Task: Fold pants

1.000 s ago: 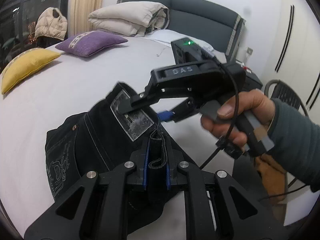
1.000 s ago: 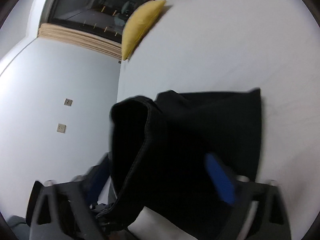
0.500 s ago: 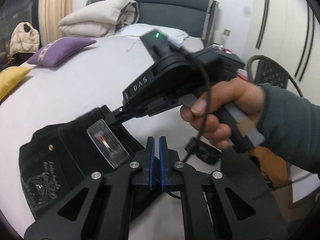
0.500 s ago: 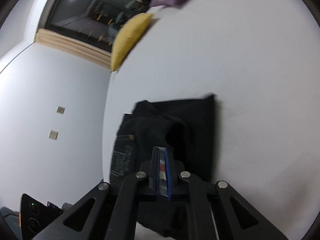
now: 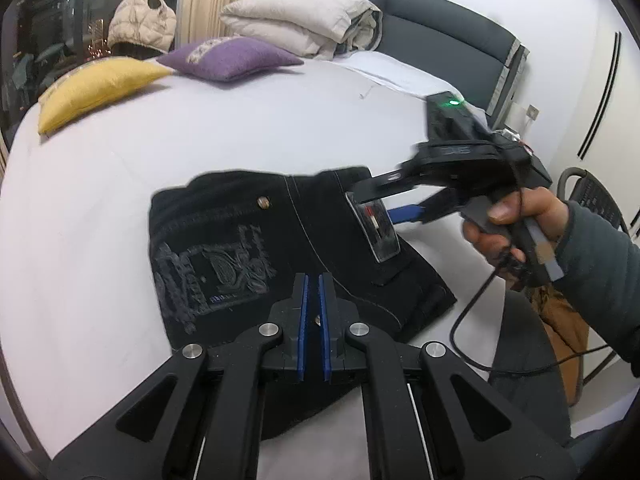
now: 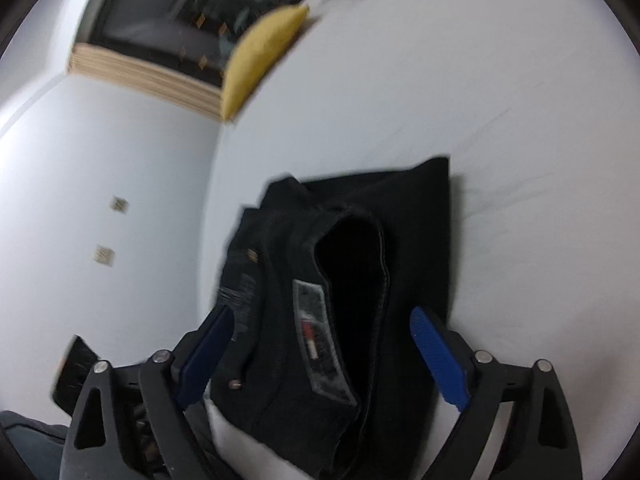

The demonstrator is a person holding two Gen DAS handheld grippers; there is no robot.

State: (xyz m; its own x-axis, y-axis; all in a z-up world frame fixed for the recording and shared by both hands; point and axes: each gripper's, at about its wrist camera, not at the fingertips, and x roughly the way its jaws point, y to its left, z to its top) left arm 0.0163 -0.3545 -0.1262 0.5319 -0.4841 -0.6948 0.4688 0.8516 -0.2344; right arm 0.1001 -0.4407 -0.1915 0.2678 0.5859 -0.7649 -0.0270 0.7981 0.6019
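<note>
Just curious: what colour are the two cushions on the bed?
One yellow cushion and one purple cushion, clearest in the left wrist view.

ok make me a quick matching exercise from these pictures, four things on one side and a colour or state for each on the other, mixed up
Things:
1. left gripper
2. right gripper
3. folded pants
4. cushion nearest the window

States or colours:
A. yellow
B. open, nothing pressed between the pads
C. black, lying on the white bed
D. shut, empty

Pairs: 1-D, 2-B, 3-C, 4-A
</note>
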